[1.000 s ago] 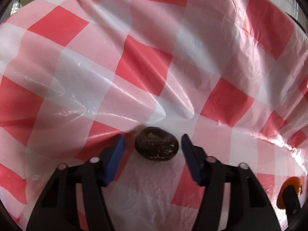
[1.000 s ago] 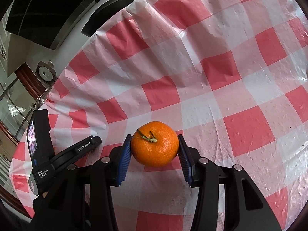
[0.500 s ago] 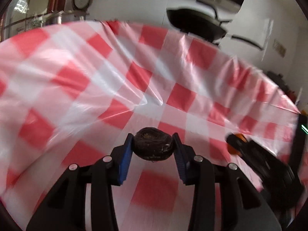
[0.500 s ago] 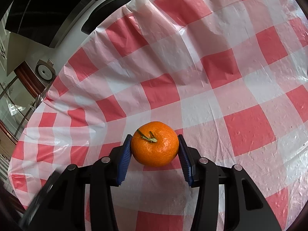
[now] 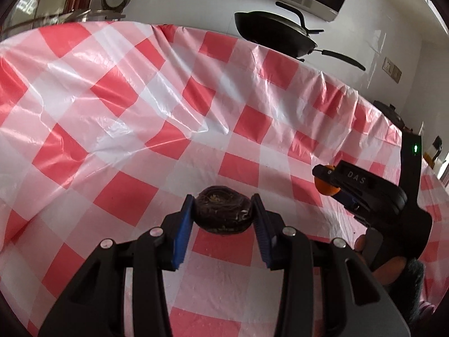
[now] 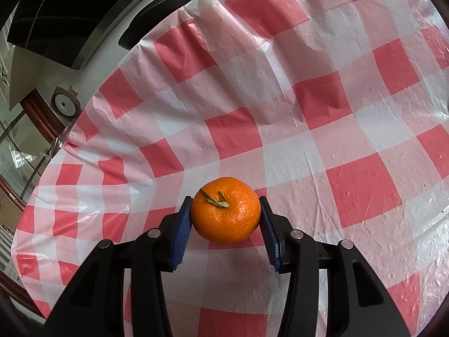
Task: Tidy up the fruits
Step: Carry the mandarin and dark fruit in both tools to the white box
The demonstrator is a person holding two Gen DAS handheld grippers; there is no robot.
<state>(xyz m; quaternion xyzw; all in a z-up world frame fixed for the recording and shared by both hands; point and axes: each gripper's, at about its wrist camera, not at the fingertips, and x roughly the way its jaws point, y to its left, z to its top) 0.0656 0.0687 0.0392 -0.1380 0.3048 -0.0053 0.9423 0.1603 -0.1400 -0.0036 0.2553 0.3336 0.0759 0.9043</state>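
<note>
Here, two handheld grippers each carry one fruit above a surface (image 6: 322, 146) covered in a red and white checked plastic cloth (image 5: 118, 118).

The left gripper (image 5: 223, 210) has its jaws closed on a dark fruit (image 5: 223, 213), brown and wrinkled, pinched between blue pads. The right gripper (image 6: 226, 214) has its jaws closed on an orange (image 6: 226, 213), also between blue pads. In the left view the right gripper (image 5: 364, 193) appears at the right edge, well apart, with a sliver of orange (image 5: 325, 188) showing.

Risks, as a judgement: the orange is round and smooth, held only at its widest sides, so a jolt or a tilt could let it roll out forward. The dark fruit looks soft and shrivelled, so a hard squeeze might crush it. No bowl or tray is in view, so a fruit set down on the slick, creased cloth could roll. Bringing the hands together could knock the grippers.

The dark fruit is a flattened oval, long axis running side to side between the pads, its puckered end facing up. The orange has no clear long axis; its green stem (image 6: 216, 200) points up toward the camera.
</note>
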